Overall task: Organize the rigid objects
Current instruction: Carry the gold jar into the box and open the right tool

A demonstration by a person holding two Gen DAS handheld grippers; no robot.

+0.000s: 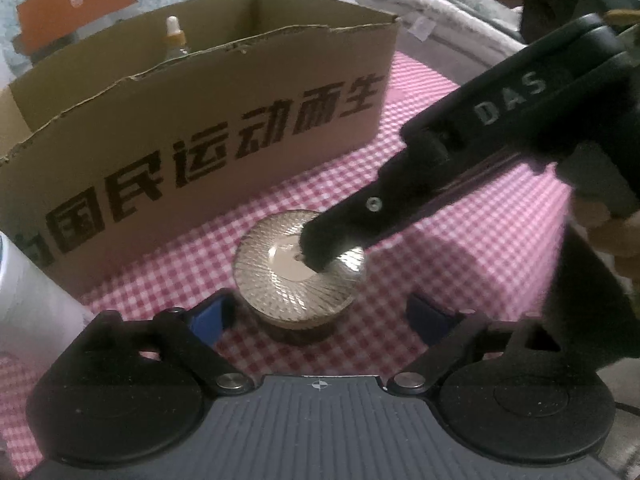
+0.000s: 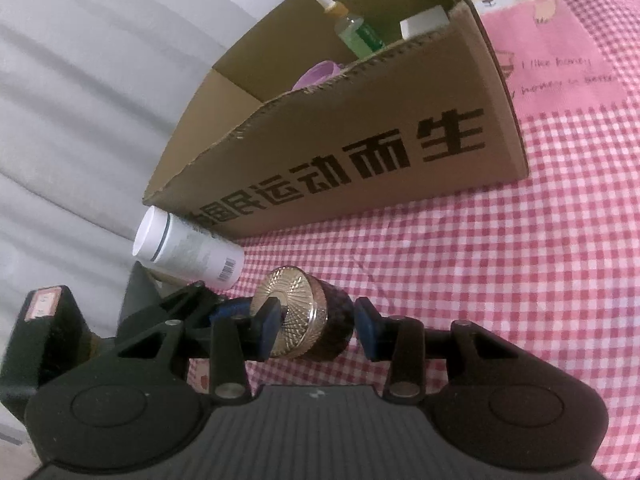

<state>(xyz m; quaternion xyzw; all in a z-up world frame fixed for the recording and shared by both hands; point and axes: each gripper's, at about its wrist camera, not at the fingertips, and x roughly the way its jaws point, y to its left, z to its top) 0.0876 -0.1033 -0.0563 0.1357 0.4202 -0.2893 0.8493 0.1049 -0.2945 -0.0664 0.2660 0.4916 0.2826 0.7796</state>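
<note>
Left wrist view puts the small jar (image 1: 298, 276) right in front of me, upright on the pink checked cloth (image 1: 460, 248), just short of the cardboard box (image 1: 224, 128). My left fingers (image 1: 208, 316) are spread wide, one either side of the jar, and neither pad touches it. The right gripper (image 2: 316, 324) reaches in from the side. One of its fingers (image 2: 268, 320) rests on the middle of the gold lid (image 1: 280, 248). The other sits near the jar's foot, seemingly with a sliver of gap. That hand is apart too and not clamped on anything.

I judge the jar to be stiff and fairly dense for its size, likely glass or thick plastic under a metal-look cap. It won't give under my pads, so it needs only modest force. The lid's flat centre is polished and looks slippery. Its cut pattern and ridged edge should give better bite, as should the dark textured body (image 2: 336, 328).

Pinching top to bottom seems awkward while the jar stands on soft cloth. I would rather close across the sides, low on the lid's rim or on the body. If the cap is loose, lifting by the lid alone could leave the body behind. The box already holds a dropper bottle (image 2: 352, 28), so I would set the jar down gently.
</note>
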